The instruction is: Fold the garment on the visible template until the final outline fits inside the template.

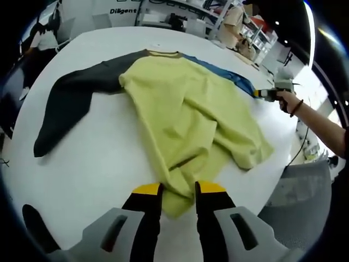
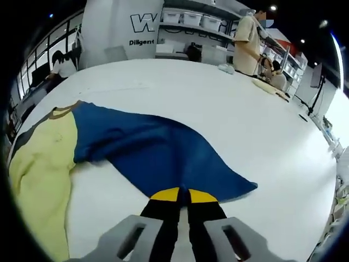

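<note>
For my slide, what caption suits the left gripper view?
Left gripper pinching the yellow shirt's hem on a white table.

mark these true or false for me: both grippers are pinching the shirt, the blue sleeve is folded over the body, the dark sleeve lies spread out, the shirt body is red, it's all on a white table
1. Both grippers pinch the garment. True: the left gripper is shut on the yellow hem, the right gripper on the blue sleeve.
2. The blue sleeve is folded over the body. False: it lies stretched out to the side, flat on the table.
3. The dark sleeve lies spread out. True.
4. The shirt body is red. False: the body is yellow.
5. Everything rests on a white table. True.
</note>
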The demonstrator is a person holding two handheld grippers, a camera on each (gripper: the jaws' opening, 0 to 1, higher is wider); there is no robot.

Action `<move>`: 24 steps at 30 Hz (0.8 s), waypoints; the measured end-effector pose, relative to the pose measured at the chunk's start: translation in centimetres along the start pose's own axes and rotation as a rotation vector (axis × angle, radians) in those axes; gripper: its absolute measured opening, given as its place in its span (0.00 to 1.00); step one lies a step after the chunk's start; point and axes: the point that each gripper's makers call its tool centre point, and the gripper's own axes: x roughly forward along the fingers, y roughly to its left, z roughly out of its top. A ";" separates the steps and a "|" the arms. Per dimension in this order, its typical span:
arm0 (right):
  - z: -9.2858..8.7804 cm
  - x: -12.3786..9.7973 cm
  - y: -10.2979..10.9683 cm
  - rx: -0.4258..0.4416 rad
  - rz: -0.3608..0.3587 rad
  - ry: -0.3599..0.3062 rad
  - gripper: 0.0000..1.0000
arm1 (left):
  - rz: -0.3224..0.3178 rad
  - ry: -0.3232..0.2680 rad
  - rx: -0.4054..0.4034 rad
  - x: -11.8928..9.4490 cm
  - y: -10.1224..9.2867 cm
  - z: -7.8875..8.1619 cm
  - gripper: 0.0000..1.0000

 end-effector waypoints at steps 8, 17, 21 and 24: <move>0.1 0.4 -1.8 -0.007 -0.016 0.001 0.00 | -0.002 0.002 0.003 0.0 0.0 0.0 0.23; 0.4 0.5 -3.7 -0.082 -0.045 0.003 0.00 | -0.005 0.005 0.001 0.1 0.0 -0.1 0.23; 0.6 0.6 -3.9 -0.120 -0.040 0.000 0.00 | -0.008 0.003 -0.005 0.1 0.0 -0.1 0.23; 0.6 0.7 -4.0 -0.125 -0.032 0.003 0.00 | -0.011 0.003 -0.004 0.0 -0.1 -0.1 0.23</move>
